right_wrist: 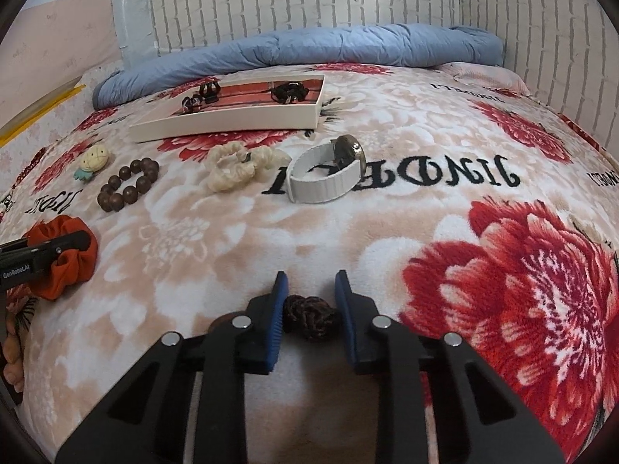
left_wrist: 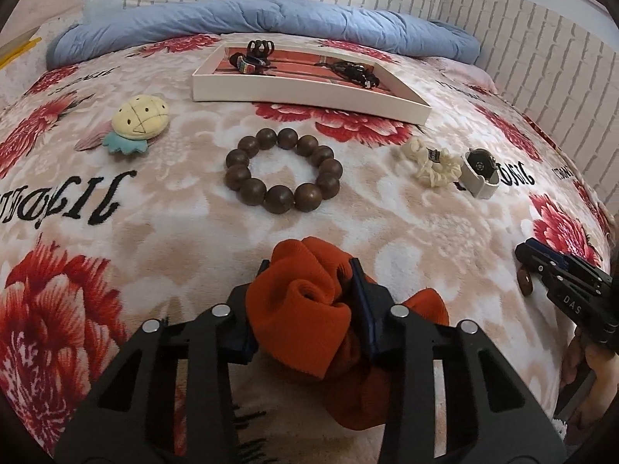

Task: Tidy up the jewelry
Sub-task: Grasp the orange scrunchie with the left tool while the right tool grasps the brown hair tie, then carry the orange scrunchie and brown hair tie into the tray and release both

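My left gripper (left_wrist: 309,270) is shut on an orange fabric scrunchie (left_wrist: 305,301) that bunches up between its pads, low over the flowered blanket. In the right wrist view the same scrunchie (right_wrist: 73,266) shows at the far left, under the left gripper (right_wrist: 83,247). My right gripper (right_wrist: 311,276) is shut on a dark brown braided cord piece (right_wrist: 311,317), with both blue pads against it. A white tray (left_wrist: 309,94) at the back holds a black claw clip (left_wrist: 259,48) and other dark hair pieces (left_wrist: 356,71).
On the blanket lie a brown wooden bead bracelet (left_wrist: 251,189), a cream scrunchie (left_wrist: 429,170), a white-strapped watch (left_wrist: 479,170) and a pineapple plush (left_wrist: 141,120). A rolled blue quilt (left_wrist: 271,19) runs along the brick-pattern wall behind the tray.
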A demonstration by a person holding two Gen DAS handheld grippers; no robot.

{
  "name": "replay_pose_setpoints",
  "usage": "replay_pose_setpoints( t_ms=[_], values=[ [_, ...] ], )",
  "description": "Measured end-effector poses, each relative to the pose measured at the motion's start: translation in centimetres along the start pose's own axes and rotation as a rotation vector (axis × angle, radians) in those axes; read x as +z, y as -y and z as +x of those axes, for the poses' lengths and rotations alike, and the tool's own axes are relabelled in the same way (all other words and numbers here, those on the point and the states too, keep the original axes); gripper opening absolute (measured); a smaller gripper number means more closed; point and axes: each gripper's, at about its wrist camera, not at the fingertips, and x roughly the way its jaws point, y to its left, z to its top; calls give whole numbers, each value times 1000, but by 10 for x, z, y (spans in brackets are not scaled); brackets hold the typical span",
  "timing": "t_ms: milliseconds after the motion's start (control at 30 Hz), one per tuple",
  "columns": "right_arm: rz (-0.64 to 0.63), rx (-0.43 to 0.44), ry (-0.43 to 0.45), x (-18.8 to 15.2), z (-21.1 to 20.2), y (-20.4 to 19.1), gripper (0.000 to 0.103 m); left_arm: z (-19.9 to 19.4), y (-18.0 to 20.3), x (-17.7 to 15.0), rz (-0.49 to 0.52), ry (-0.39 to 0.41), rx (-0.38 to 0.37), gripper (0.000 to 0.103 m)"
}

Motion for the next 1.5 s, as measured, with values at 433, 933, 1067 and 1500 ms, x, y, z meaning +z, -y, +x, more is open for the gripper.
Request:
replay_pose_setpoints(
  t_ms=[433,933,1067,1500],
  values=[
    [0,7,11,0,-3,0,24,-1,-1,0,-9,2,-21,24],
    [-20,35,61,21,-16,-8,23,-11,-2,12,-9,22,15,21],
    [-37,40,101,40,-20,-13,23,-15,-7,23,-10,44,33,21],
    [-105,38,236,126,-13,-32,23,-28,-6,104,45,189,117,21]
  ],
)
